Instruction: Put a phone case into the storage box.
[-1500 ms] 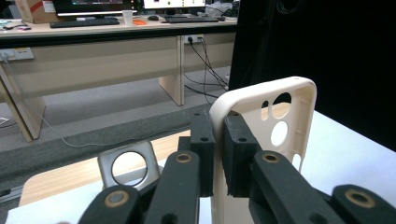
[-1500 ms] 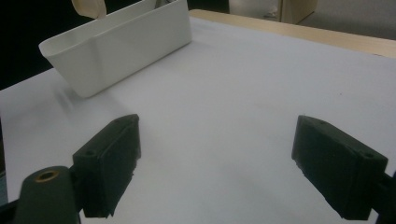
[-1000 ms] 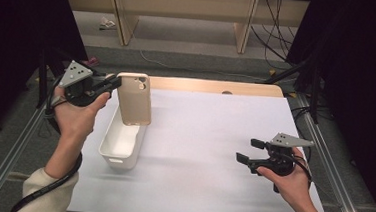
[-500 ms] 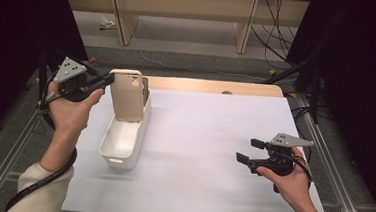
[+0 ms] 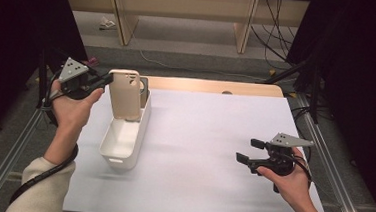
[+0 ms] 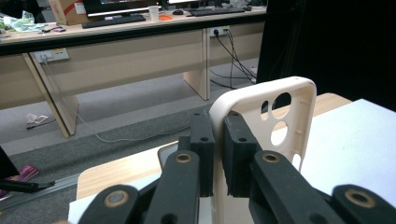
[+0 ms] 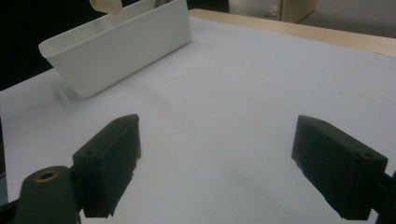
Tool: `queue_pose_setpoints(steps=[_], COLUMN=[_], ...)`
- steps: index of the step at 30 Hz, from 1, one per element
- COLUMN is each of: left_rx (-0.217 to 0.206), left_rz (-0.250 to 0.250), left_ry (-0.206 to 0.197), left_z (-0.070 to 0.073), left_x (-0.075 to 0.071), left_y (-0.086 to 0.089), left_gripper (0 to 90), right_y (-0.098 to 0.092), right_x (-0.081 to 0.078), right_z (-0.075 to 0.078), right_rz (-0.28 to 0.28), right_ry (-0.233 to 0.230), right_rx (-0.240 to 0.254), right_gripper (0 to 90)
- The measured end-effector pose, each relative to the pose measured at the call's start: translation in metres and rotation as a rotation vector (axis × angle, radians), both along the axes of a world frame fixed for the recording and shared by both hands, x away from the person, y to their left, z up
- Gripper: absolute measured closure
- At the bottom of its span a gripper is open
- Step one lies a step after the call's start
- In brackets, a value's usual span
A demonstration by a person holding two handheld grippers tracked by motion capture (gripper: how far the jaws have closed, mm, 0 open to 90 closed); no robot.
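High view: cataloguing a beige phone case, standing upright on its short end over the far end of a white bin; lower edge dipping inside the bin, top corner pinched by the left gripper. Whether the lower edge is touching the bin floor: hidden by the wall. Resting idle on the white table sheet, well apart to the near right: the right gripper, jaws spread wide and holding nothing.

Left gripper view: showing the grip itself. Pads pressing either side of the thin side wall of the phone case, nearly closed, close to the rounded corner beside the camera cut-outs. Also showing desks and cables beyond the table.

Handling, judged: light, thin-walled, likely flexing a little under the pinch; smooth finish, so possibly slipping or swinging when held by one corner. Not fragile. Best hold: across a side wall near a corner, as now, or mid-way along a long edge for less swing.

Right gripper view: looking low across the sheet, between the open pads, at the long outer wall of the white bin, with the case's lower end hanging above the rim.
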State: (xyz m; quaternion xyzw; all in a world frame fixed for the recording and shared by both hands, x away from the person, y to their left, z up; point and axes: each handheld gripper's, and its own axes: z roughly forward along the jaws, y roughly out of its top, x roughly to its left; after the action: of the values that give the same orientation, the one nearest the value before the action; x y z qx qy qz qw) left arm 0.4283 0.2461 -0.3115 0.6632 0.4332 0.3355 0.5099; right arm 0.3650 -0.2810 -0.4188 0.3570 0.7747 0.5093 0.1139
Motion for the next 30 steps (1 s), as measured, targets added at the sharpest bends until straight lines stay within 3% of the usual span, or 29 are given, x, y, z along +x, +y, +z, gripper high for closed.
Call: queue_pose_setpoints(steps=[13, 30], left_rx=[0.022, 0.056], left_rz=[0.018, -0.018], left_ry=[0.024, 0.056], left_z=[-0.020, -0.049], left_x=[0.022, 0.046], left_y=[0.005, -0.002], left_gripper=[83.4, 83.2], right_y=[0.000, 0.000], right_x=[0.000, 0.001], right_z=[0.000, -0.001], right_rz=[0.002, 0.005], right_ry=[0.002, 0.002], right_rx=[0.001, -0.001], right_gripper=[16.5, 16.5])
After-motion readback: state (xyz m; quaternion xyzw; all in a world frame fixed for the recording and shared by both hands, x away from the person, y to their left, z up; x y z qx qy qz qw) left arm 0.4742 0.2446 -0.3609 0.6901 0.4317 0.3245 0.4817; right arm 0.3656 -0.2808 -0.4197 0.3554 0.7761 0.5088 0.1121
